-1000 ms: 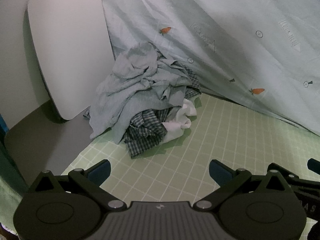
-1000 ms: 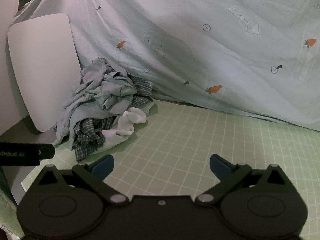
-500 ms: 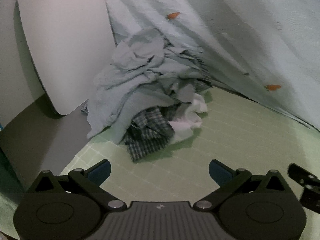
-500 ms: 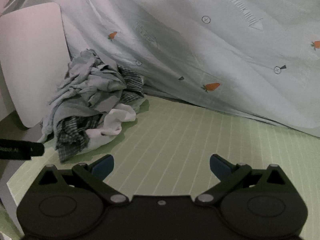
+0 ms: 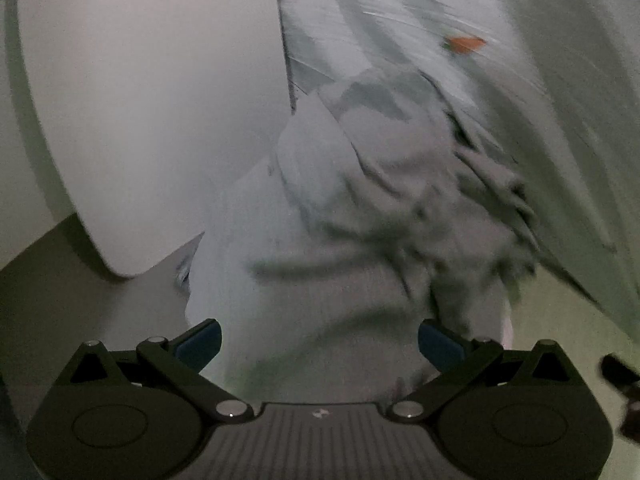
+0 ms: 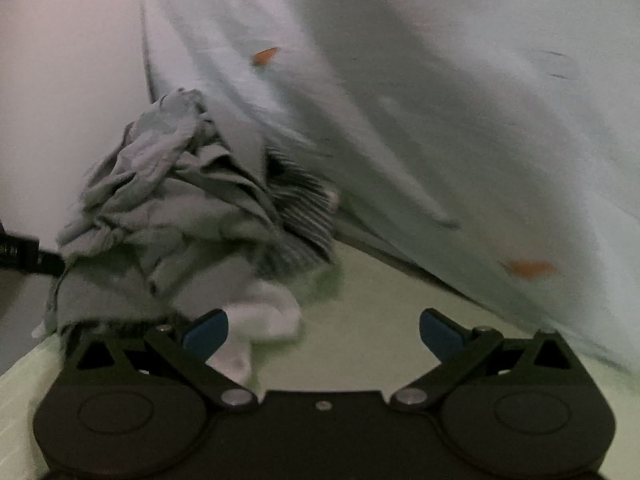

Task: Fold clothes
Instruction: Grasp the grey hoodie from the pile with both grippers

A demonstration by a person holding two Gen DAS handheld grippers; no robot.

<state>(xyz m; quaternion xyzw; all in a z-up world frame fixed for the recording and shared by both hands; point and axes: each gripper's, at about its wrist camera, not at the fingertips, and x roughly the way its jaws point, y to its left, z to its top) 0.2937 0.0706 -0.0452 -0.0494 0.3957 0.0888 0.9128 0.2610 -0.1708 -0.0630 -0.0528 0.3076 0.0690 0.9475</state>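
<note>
A crumpled pile of clothes (image 5: pixel 360 220) fills the left wrist view, mostly pale grey-blue cloth, blurred by motion. My left gripper (image 5: pixel 320 346) is open, its blue pads on either side of the pile's near grey fold. In the right wrist view the same pile (image 6: pixel 176 216) lies left of centre, with a checked garment (image 6: pixel 296 208) at its right and a white garment (image 6: pixel 260 320) at its front. My right gripper (image 6: pixel 322 330) is open, its left pad just in front of the white garment, nothing between the fingers.
A white rounded board (image 5: pixel 152 112) leans upright left of the pile. A pale blue sheet with orange carrot prints (image 6: pixel 440 120) hangs behind. The pile rests on a green checked mat (image 6: pixel 368 312). A grey surface (image 5: pixel 48 280) lies at left.
Both grippers have moved forward and left, close up to the clothes pile; the left one now has the grey cloth between its open fingers. Both views are motion-blurred.
</note>
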